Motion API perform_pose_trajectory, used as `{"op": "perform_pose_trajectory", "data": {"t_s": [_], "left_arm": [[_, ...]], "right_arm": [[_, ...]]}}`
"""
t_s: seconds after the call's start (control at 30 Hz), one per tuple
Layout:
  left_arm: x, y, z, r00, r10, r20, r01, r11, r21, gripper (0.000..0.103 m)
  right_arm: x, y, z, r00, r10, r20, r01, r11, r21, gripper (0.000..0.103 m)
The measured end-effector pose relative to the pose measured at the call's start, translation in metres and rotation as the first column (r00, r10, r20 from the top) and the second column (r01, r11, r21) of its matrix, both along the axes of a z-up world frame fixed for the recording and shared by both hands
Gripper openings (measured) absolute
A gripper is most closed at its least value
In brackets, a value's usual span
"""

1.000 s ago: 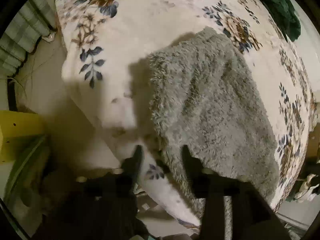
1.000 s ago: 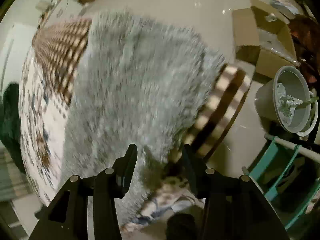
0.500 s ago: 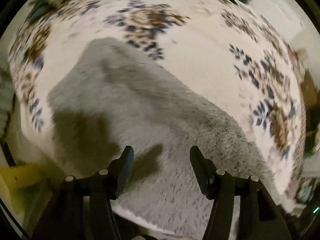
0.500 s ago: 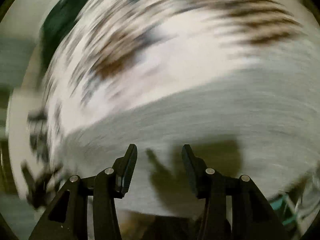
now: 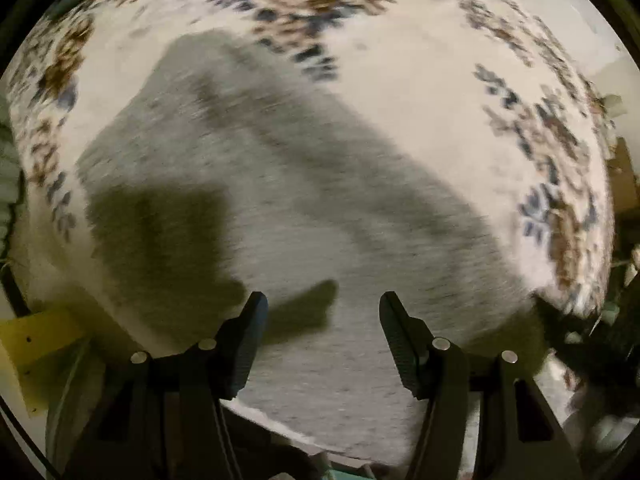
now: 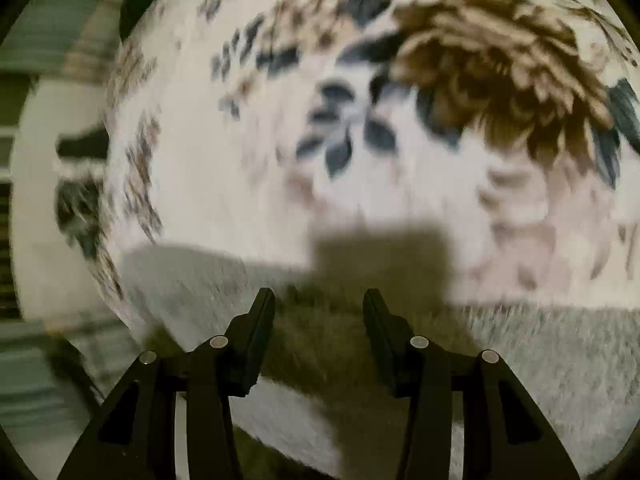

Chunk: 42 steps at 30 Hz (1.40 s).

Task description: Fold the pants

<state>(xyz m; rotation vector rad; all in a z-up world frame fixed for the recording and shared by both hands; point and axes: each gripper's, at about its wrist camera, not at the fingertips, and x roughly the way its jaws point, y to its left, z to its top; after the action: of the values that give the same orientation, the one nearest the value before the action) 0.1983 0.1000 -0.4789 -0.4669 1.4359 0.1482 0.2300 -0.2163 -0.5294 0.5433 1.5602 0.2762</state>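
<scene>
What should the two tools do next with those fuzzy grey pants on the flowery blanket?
Probably lower the right tool onto the grey pants edge just below it and pinch it. Both tools, the left tool too, hang open above the cloth, holding nothing, on the floral blanket.

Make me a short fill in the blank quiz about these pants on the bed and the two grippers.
1. The fuzzy pants are ____ in colour.
2. They lie on a blanket printed with ____.
3. The jaws of the left hand-held gripper stand ____, with nothing pinched.
4. Between the fingers of the right hand-held gripper falls a dark ____.

Missing words: grey; flowers; open; shadow
</scene>
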Motion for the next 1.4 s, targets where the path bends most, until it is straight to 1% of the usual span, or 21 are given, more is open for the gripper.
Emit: {"op": "perform_pose_trajectory", "data": {"t_s": [0.07,0.13,0.27,0.37,0.4,0.47,0.57,0.63,0.67,0.7,0.73,0.8,0.9,0.93,1.0,1.03,1.07,1.17,1.27,1.33,1.4], "left_arm": [[0.012,-0.013,0.000,0.999,-0.032,0.008,0.032,0.999,-0.015,0.056],[0.019,-0.021,-0.006,0.998,-0.059,0.013,0.059,0.998,-0.016,0.056],[0.025,-0.025,-0.027,0.996,-0.086,-0.028,0.086,0.996,-0.009,0.056],[0.019,-0.015,-0.041,0.995,-0.074,-0.063,0.072,0.997,-0.022,0.056],[0.017,-0.010,-0.044,0.995,-0.068,-0.070,0.066,0.997,-0.030,0.056],[0.015,-0.006,-0.047,0.995,-0.066,-0.074,0.063,0.997,-0.036,0.058],[0.015,-0.003,-0.047,0.994,-0.077,-0.073,0.075,0.997,-0.036,0.058],[0.014,-0.003,-0.045,0.994,-0.082,-0.073,0.080,0.996,-0.036,0.058],[0.014,-0.002,-0.044,0.994,-0.082,-0.073,0.080,0.996,-0.038,0.058],[0.013,-0.001,-0.042,0.994,-0.081,-0.074,0.078,0.996,-0.040,0.058],[0.013,0.002,-0.041,0.994,-0.077,-0.073,0.074,0.996,-0.042,0.058],[0.012,0.006,-0.035,0.996,-0.062,-0.066,0.060,0.998,-0.034,0.058],[0.003,0.011,-0.030,0.997,-0.051,-0.061,0.050,0.999,-0.007,0.058],[-0.002,0.014,-0.031,0.997,-0.047,-0.064,0.048,0.999,0.010,0.058],[-0.008,0.016,-0.037,0.995,-0.045,-0.086,0.046,0.999,0.016,0.058],[-0.011,0.020,-0.044,0.993,-0.041,-0.107,0.044,0.999,0.022,0.058],[-0.012,0.022,-0.048,0.993,-0.040,-0.113,0.044,0.999,0.029,0.058],[-0.014,0.029,-0.056,0.991,-0.048,-0.128,0.055,0.997,0.046,0.058],[-0.015,0.032,-0.056,0.991,-0.051,-0.125,0.057,0.997,0.048,0.058],[-0.016,0.032,-0.055,0.991,-0.050,-0.127,0.057,0.997,0.051,0.058],[-0.014,0.029,-0.054,0.990,-0.045,-0.130,0.052,0.997,0.051,0.058]], "right_arm": [[-0.018,0.004,0.002,0.999,0.038,-0.022,-0.037,0.999,0.020,0.048],[-0.038,0.008,-0.002,0.994,0.080,-0.070,-0.078,0.996,0.040,0.048],[-0.062,0.008,-0.011,0.980,0.145,-0.138,-0.138,0.989,0.061,0.048],[-0.061,-0.001,-0.008,0.988,0.090,-0.127,-0.075,0.990,0.116,0.049],[-0.056,-0.011,-0.005,0.993,0.028,-0.112,-0.010,0.988,0.155,0.049],[-0.044,-0.021,-0.005,0.993,-0.050,-0.103,0.071,0.974,0.213,0.049],[-0.031,-0.023,-0.015,0.987,-0.074,-0.140,0.106,0.967,0.234,0.049],[-0.024,-0.014,-0.037,0.969,-0.045,-0.244,0.096,0.975,0.201,0.049],[-0.019,-0.006,-0.048,0.956,-0.033,-0.292,0.097,0.973,0.207,0.049],[-0.019,0.001,-0.059,0.939,-0.015,-0.343,0.106,0.962,0.250,0.049],[-0.023,0.003,-0.065,0.931,-0.003,-0.365,0.110,0.956,0.273,0.049],[-0.026,0.008,-0.079,0.913,0.019,-0.408,0.100,0.959,0.266,0.049],[-0.026,0.011,-0.094,0.901,0.000,-0.434,0.129,0.955,0.268,0.051],[-0.025,0.012,-0.092,0.905,-0.002,-0.425,0.123,0.959,0.257,0.050],[-0.022,0.017,-0.079,0.927,0.022,-0.374,0.070,0.970,0.233,0.030],[-0.021,0.014,-0.071,0.937,0.024,-0.349,0.060,0.972,0.226,0.017],[-0.018,0.010,-0.063,0.946,0.015,-0.323,0.060,0.973,0.222,0.015],[0.002,-0.021,-0.026,0.973,-0.094,-0.211,0.148,0.956,0.254,0.013],[0.021,-0.051,0.006,0.979,-0.178,-0.101,0.198,0.947,0.253,0.007],[0.035,-0.066,0.025,0.980,-0.197,-0.013,0.195,0.954,0.229,0.007],[0.044,-0.076,0.033,0.982,-0.187,-0.010,0.184,0.955,0.234,0.007]]}}
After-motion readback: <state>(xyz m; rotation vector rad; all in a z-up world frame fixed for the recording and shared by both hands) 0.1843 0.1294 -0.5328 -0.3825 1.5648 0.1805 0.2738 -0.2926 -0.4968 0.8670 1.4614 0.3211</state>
